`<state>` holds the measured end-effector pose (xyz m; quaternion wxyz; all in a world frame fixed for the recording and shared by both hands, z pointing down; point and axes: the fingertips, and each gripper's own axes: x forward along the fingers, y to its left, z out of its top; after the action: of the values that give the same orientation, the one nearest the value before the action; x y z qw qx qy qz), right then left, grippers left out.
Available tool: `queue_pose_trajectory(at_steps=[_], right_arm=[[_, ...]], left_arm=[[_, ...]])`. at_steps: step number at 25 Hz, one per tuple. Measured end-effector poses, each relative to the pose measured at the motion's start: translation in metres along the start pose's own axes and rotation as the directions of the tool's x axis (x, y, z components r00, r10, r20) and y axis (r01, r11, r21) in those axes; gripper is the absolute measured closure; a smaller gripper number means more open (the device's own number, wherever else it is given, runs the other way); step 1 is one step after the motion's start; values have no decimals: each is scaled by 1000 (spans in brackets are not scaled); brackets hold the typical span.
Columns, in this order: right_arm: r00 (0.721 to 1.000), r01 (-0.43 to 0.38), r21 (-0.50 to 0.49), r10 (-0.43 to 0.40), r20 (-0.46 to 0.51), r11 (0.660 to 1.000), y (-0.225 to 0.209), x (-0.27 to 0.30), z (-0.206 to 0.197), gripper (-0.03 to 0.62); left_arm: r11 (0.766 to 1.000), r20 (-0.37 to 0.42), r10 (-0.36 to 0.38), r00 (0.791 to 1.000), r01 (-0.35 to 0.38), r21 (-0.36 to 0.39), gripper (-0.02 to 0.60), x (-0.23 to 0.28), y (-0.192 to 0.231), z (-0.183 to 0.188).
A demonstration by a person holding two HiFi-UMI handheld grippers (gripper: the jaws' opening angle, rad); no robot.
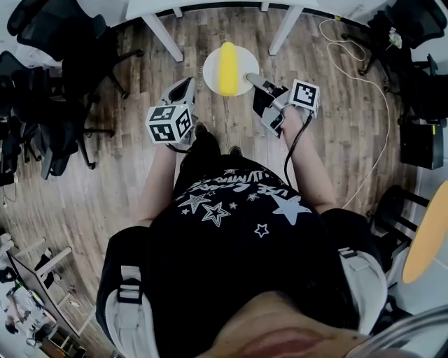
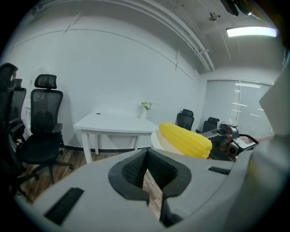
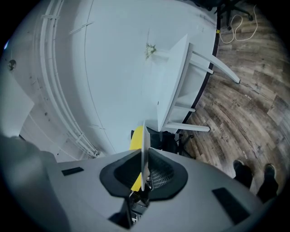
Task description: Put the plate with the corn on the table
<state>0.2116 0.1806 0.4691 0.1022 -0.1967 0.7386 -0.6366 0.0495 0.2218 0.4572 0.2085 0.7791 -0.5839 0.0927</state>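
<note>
Right gripper (image 3: 144, 176) pinching plate (image 3: 146, 140) rim, corn (image 1: 228, 68) atop

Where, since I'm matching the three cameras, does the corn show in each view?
Head view: corn top centre, on the plate.
Left gripper view: corn right of centre, above the fingers.
Right gripper view: yellow strip low centre, left of the edge-on plate.
Shared landmark: the white table.

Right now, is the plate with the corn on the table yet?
No, the right claw holds the plate by its rim above the wood floor, short of the white table.
</note>
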Motion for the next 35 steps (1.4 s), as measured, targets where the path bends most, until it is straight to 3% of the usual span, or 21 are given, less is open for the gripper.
queue_pose_trajectory(at_steps=[14, 23, 28, 35], right_arm=[[999, -6, 14, 6, 50, 1000, -6, 60, 54, 557], [997, -14, -16, 15, 78, 1000, -7, 133, 109, 556], [995, 0, -10, 1, 98, 1000, -3, 173, 136, 556], [994, 13, -6, -12, 106, 1000, -2, 229, 164, 556]], left_arm=[[999, 0, -36, 999, 36, 19, 577, 63, 55, 33], [997, -14, -80, 997, 80, 13, 577, 131, 119, 72], [994, -14, -95, 995, 96, 49, 577, 159, 152, 98], [993, -23, -110, 994, 111, 30, 577, 191, 202, 114]])
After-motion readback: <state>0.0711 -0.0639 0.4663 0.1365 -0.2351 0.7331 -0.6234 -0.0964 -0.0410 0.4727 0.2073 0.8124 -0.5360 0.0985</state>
